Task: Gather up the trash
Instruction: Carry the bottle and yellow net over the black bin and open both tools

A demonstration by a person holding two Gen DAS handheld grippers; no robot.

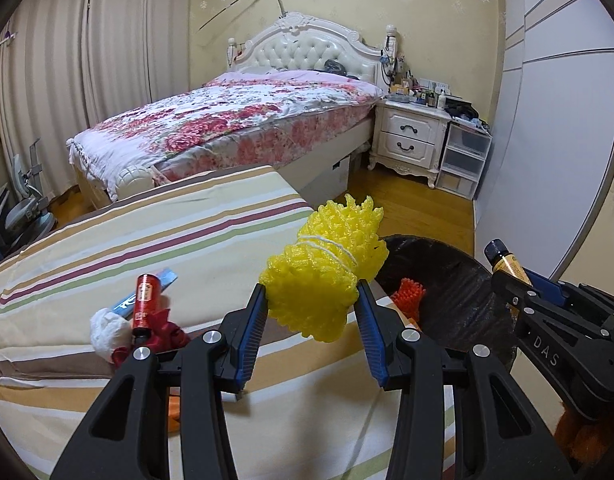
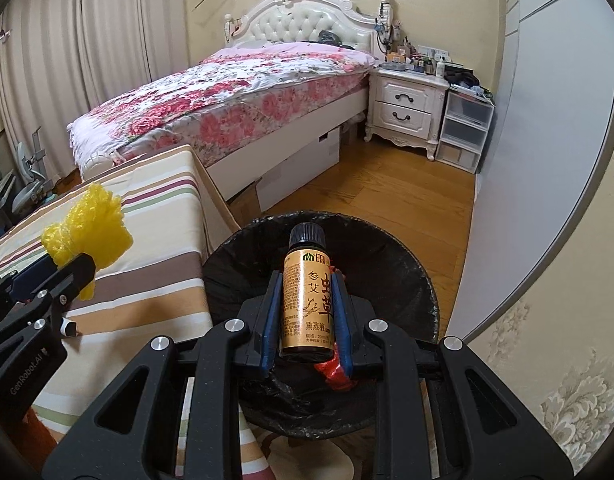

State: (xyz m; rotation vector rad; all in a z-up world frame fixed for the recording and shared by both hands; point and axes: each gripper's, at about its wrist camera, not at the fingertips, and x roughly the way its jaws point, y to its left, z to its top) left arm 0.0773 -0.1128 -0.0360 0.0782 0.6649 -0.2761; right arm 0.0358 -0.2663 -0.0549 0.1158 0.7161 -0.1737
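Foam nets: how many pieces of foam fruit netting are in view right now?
2. A yellow foam net is clamped in the left tongs over the striped cover; an orange foam net lies inside the bin. More may be hidden.

Bin (image 2: 407, 280) right of striped table (image 1: 107, 248), bed (image 1: 235, 120) behind both

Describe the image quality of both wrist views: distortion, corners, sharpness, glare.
Left wrist view: strong fisheye bend along the wardrobe edge, dark corners, the yellow foam net sharp in the left gripper. Right wrist view: same curvature and vignetting, the gold-labelled bottle crisp with its label readable in the right gripper, no harsh glare.
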